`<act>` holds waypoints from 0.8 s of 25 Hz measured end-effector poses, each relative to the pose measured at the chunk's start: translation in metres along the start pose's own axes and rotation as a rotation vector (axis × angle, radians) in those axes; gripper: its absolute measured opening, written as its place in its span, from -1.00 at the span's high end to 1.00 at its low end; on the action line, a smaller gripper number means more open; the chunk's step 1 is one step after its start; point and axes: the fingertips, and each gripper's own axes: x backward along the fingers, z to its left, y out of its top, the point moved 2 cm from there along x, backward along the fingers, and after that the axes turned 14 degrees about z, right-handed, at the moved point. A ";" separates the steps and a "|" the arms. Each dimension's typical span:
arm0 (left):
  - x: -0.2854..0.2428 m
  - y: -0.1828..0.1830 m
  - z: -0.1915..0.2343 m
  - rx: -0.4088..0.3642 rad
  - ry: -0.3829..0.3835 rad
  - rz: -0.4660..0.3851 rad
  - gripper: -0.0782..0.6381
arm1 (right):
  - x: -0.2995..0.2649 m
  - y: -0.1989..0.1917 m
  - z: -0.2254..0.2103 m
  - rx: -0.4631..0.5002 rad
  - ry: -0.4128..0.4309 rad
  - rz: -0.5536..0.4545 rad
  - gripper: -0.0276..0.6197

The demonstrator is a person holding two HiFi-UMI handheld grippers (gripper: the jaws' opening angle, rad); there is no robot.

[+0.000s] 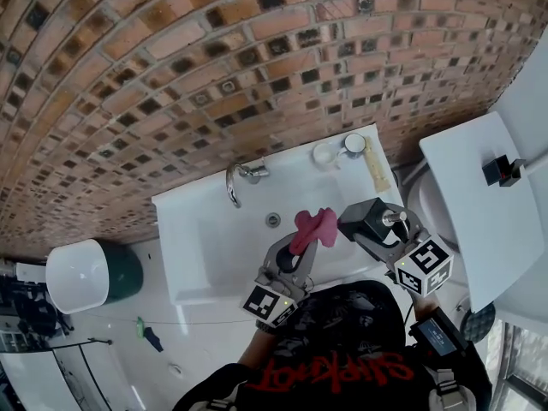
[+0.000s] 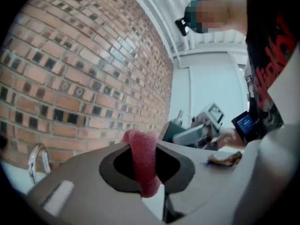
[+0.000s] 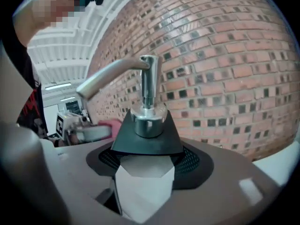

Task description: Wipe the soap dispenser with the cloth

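cloth and dispenser held side by side above the sink

in the head view, the left gripper [image 1: 301, 248] sits just below the centre of the frame, its jaws clenched on a pink, folded cloth [image 1: 315, 228]. in the left gripper view the cloth stands up from between the jaws as a soft pink roll at the middle of the frame.

the right gripper [image 1: 366, 231] is right of centre in the head view. its jaws are clamped on the body of a dark, faceted soap dispenser with a chrome pump [image 1: 373, 218]. in the right gripper view the dispenser fills the centre of the frame, with its spout reaching to the upper left.

in the head view the cloth is just beside the dispenser's left edge; whether they touch i cannot tell. both hang over the right part of a white rectangular sink [image 1: 201, 242], whose curved chrome tap [image 1: 235, 181] stands against the red brick wall [image 1: 171, 75] in the upper half of the frame.
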 end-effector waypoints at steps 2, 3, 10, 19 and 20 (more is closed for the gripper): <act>0.010 0.033 -0.027 -0.043 -0.091 -0.137 0.65 | -0.011 -0.016 -0.003 -0.011 -0.027 0.071 -0.01; 0.012 0.045 -0.040 -0.068 -0.138 -0.178 0.65 | -0.016 -0.022 -0.003 -0.016 -0.030 0.096 -0.01; -0.028 0.001 -0.049 -0.005 -0.157 -0.009 0.65 | -0.017 -0.014 0.006 -0.073 0.024 0.020 -0.01; -0.049 -0.051 -0.032 0.022 -0.110 0.088 0.65 | 0.018 0.000 -0.011 -0.136 0.007 -0.132 -0.01; -0.051 -0.061 -0.028 0.040 -0.103 0.116 0.65 | 0.022 0.004 -0.011 -0.133 0.010 -0.153 -0.01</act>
